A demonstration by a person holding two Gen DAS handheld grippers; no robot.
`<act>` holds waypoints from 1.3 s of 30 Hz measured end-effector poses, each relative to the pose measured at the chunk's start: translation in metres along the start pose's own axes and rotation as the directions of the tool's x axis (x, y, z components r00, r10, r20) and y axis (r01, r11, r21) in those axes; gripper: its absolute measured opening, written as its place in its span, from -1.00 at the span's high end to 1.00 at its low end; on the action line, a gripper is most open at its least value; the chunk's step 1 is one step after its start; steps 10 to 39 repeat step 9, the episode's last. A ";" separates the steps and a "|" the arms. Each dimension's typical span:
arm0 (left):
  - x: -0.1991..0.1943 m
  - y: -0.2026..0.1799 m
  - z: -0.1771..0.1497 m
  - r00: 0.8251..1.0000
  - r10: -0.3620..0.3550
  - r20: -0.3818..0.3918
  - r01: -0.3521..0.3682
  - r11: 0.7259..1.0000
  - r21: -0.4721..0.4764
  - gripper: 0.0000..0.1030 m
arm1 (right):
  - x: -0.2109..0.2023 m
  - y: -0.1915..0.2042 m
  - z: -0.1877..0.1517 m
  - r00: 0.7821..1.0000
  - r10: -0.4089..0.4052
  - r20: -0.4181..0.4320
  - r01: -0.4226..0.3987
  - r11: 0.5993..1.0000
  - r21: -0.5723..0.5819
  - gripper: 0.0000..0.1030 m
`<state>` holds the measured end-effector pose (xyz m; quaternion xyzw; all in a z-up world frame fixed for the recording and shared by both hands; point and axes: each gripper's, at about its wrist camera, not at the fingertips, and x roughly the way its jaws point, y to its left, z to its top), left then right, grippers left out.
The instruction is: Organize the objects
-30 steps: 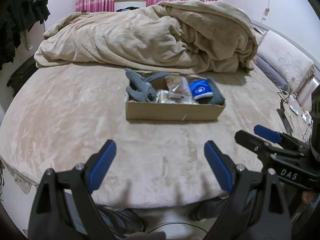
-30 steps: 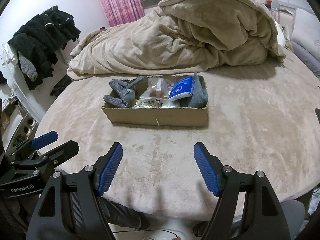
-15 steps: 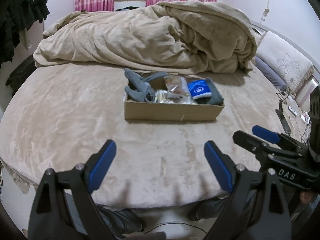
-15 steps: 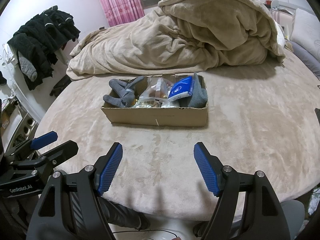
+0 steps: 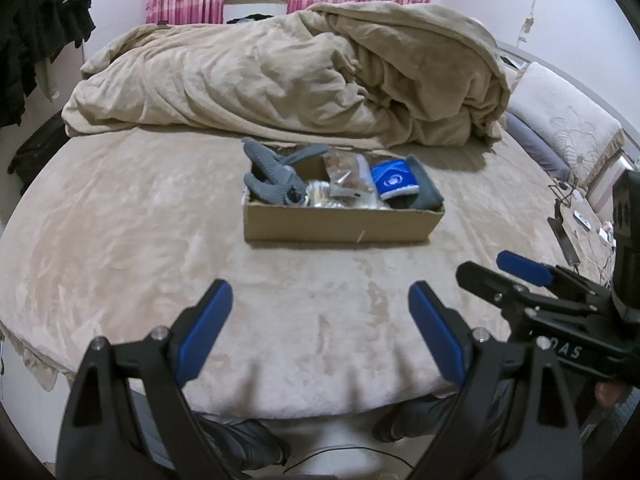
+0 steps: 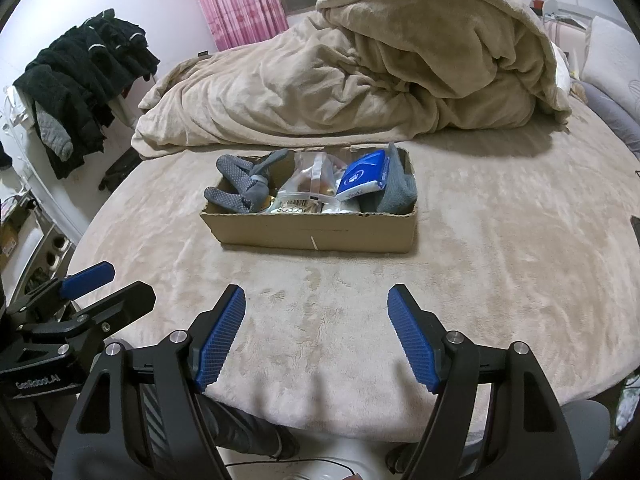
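Note:
A low cardboard box (image 5: 340, 226) (image 6: 316, 232) sits mid-bed. In it lie grey dotted gloves (image 5: 272, 178) (image 6: 240, 188) at the left, clear snack bags (image 5: 348, 184) (image 6: 312, 184) in the middle, a blue tissue pack (image 5: 394, 180) (image 6: 362, 180) and a grey folded cloth (image 5: 426, 194) (image 6: 396, 188) at the right. My left gripper (image 5: 320, 332) is open and empty, near the bed's front edge, well short of the box. My right gripper (image 6: 316, 336) is open and empty beside it; it also shows in the left wrist view (image 5: 520, 276).
A rumpled beige duvet (image 5: 288, 72) (image 6: 360, 64) lies piled behind the box. Dark clothes (image 6: 84, 84) hang at the left. A headboard cushion (image 5: 560, 120) and small items stand to the right. The left gripper appears in the right wrist view (image 6: 92, 292).
The left wrist view has shifted slightly, so the box sits a little further left in it. Both grippers stay open and empty; the right has hardly moved.

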<state>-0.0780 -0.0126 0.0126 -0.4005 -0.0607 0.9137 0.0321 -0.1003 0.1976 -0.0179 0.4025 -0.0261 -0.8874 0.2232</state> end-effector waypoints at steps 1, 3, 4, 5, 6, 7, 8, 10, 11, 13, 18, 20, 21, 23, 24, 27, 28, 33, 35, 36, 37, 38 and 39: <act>0.001 0.000 0.000 1.000 0.000 0.002 0.000 1.000 0.001 -0.76 | 0.001 0.000 0.000 1.000 0.000 -0.001 0.000 1.000 0.000 -0.49; 0.002 0.000 0.001 1.000 -0.001 0.003 0.001 1.000 0.001 -0.76 | 0.001 0.000 0.000 1.000 0.001 -0.001 -0.001 1.000 0.000 -0.49; 0.002 0.000 0.001 1.000 -0.007 0.007 0.007 1.000 0.004 -0.76 | 0.001 0.000 0.000 1.000 0.000 -0.001 0.000 1.000 0.000 -0.49; 0.003 0.000 0.001 1.000 -0.007 0.011 0.006 1.000 0.007 -0.76 | 0.001 0.000 0.000 1.000 0.001 -0.001 -0.001 1.000 0.000 -0.49; 0.003 0.000 0.001 1.000 -0.006 0.014 0.006 1.000 0.009 -0.76 | 0.001 0.000 0.000 1.000 0.000 -0.001 0.000 1.000 0.000 -0.49; 0.004 0.000 0.002 1.000 -0.006 0.015 0.006 1.000 0.013 -0.76 | 0.003 -0.001 0.001 1.000 0.001 -0.004 -0.001 1.000 0.001 -0.49; 0.008 0.002 0.003 1.000 -0.004 0.010 0.004 1.000 0.015 -0.76 | 0.005 -0.001 0.000 1.000 0.000 -0.007 0.000 1.000 0.002 -0.49; 0.010 0.003 0.005 1.000 -0.002 0.007 0.002 1.000 0.015 -0.76 | 0.007 -0.002 0.001 1.000 0.001 -0.009 -0.001 1.000 0.002 -0.49; 0.010 0.003 0.005 1.000 -0.002 0.007 0.002 1.000 0.015 -0.76 | 0.007 -0.002 0.001 1.000 0.001 -0.009 -0.001 1.000 0.002 -0.49; 0.010 0.003 0.005 1.000 -0.002 0.007 0.002 1.000 0.015 -0.76 | 0.007 -0.002 0.001 1.000 0.001 -0.009 -0.001 1.000 0.002 -0.49; 0.010 0.003 0.005 1.000 -0.002 0.007 0.002 1.000 0.015 -0.76 | 0.007 -0.002 0.001 1.000 0.001 -0.009 -0.001 1.000 0.002 -0.49; 0.010 0.003 0.005 1.000 -0.002 0.007 0.002 1.000 0.015 -0.76 | 0.007 -0.002 0.001 1.000 0.001 -0.009 -0.001 1.000 0.002 -0.49; 0.010 0.003 0.005 1.000 -0.002 0.007 0.002 1.000 0.015 -0.76 | 0.007 -0.002 0.001 1.000 0.001 -0.009 -0.001 1.000 0.002 -0.49; 0.010 0.003 0.005 1.000 -0.002 0.007 0.002 1.000 0.015 -0.76 | 0.007 -0.002 0.001 1.000 0.001 -0.009 -0.001 1.000 0.002 -0.49; 0.010 0.003 0.005 1.000 -0.002 0.007 0.002 1.000 0.015 -0.76 | 0.007 -0.002 0.001 1.000 0.001 -0.009 -0.001 1.000 0.002 -0.49; 0.010 0.003 0.005 1.000 -0.002 0.007 0.002 1.000 0.015 -0.76 | 0.007 -0.002 0.001 1.000 0.001 -0.009 -0.001 1.000 0.002 -0.49; 0.010 0.003 0.005 1.000 -0.002 0.007 0.002 1.000 0.015 -0.76 | 0.007 -0.002 0.001 1.000 0.001 -0.009 -0.001 1.000 0.002 -0.49; 0.010 0.003 0.005 1.000 -0.002 0.007 0.002 1.000 0.015 -0.76 | 0.007 -0.002 0.001 1.000 0.001 -0.009 -0.001 1.000 0.002 -0.49; 0.010 0.003 0.005 1.000 -0.002 0.007 0.002 1.000 0.015 -0.76 | 0.007 -0.002 0.001 1.000 0.001 -0.009 -0.001 1.000 0.002 -0.49; 0.010 0.003 0.005 1.000 -0.002 0.007 0.002 1.000 0.015 -0.76 | 0.007 -0.002 0.001 1.000 0.001 -0.009 -0.001 1.000 0.002 -0.49; 0.010 0.003 0.005 1.000 -0.002 0.007 0.002 1.000 0.015 -0.76 | 0.007 -0.002 0.001 1.000 0.001 -0.009 -0.001 1.000 0.002 -0.49; 0.010 0.003 0.005 1.000 -0.002 0.007 0.002 1.000 0.015 -0.76 | 0.007 -0.002 0.001 1.000 0.001 -0.009 -0.001 1.000 0.002 -0.49; 0.010 0.003 0.005 1.000 -0.002 0.007 0.002 1.000 0.015 -0.76 | 0.007 -0.002 0.001 1.000 0.001 -0.009 -0.001 1.000 0.002 -0.49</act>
